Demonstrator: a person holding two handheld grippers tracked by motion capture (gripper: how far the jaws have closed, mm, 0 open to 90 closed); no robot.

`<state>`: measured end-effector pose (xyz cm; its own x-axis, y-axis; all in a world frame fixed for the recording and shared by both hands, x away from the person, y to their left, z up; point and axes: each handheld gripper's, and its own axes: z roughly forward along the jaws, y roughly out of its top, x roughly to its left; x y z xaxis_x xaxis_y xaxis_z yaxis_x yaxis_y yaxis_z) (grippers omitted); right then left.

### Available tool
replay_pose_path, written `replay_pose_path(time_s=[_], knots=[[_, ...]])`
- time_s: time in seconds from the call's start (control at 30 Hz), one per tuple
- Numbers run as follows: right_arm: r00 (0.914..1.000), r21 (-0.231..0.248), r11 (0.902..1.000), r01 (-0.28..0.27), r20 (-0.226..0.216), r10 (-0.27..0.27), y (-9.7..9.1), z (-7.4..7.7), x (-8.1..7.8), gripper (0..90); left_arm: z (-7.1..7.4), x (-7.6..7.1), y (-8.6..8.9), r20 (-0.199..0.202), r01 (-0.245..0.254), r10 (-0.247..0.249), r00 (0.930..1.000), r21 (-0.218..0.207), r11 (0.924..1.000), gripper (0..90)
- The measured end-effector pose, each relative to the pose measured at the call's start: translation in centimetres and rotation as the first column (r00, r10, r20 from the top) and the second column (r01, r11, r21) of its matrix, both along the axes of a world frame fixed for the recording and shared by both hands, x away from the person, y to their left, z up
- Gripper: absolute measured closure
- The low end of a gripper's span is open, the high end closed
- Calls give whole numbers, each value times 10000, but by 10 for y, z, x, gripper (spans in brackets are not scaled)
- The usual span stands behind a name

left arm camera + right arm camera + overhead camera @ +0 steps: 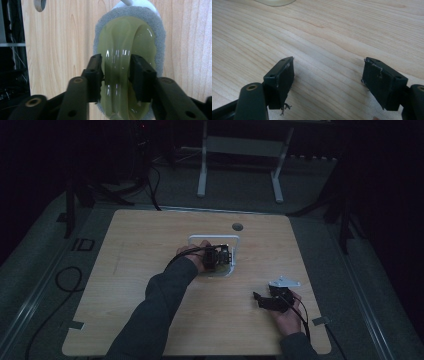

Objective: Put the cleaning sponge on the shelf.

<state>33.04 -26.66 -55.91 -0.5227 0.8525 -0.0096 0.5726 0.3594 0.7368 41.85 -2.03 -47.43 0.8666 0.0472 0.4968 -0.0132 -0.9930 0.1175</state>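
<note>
A glossy, translucent yellow-green piece (125,35) lies on a grey foam pad (160,32), with a white rim (132,2) beyond it. My left gripper (116,67) has its two black pads pressed on a raised fold of that piece. From above, the left gripper (224,256) sits inside a white frame (236,240) at the table's middle. My right gripper (328,65) hovers open over bare wood with nothing between its fingers. It is held near the front right of the table (261,299). A pale yellow-green edge (274,2) shows at the top of the right gripper view.
The wooden table (150,235) has a round grey hole (237,226) near its far edge, also visible from the left gripper (40,4). White stand legs (202,170) rise beyond the table. A black cable (67,280) loops on the floor to the left.
</note>
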Motion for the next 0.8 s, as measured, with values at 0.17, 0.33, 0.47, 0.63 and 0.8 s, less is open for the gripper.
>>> replay_pose_path(time_s=[0.17, 0.33, 0.47, 0.63, 0.8], knots=[[10000, 6, 10000, 8, -14, -8, 0, 0, 0, 250, 7, -3, 1, 54, -6, 8, 10000, -326, 9995, 587], [10000, -3, 10000, -2, 2, 2, 0, 0, 0, 251, 14, -8, 3, 78, 95, -90, 9999, -710, 9974, 570], [10000, 6, 10000, 2, -3, -2, 0, 0, 0, 250, 20, -13, 4, 148, 147, -135, 9998, -891, 9959, 572], [10000, 3, 10000, 6, 0, -6, 0, 0, 0, 250, 33, -22, 9, 89, 226, -216, 9997, -1301, 9912, 599], [10000, 2, 10000, 7, 1, -7, 0, 0, 0, 250, 47, -27, 16, 78, 60, -45, 10000, -1932, 9811, 598]])
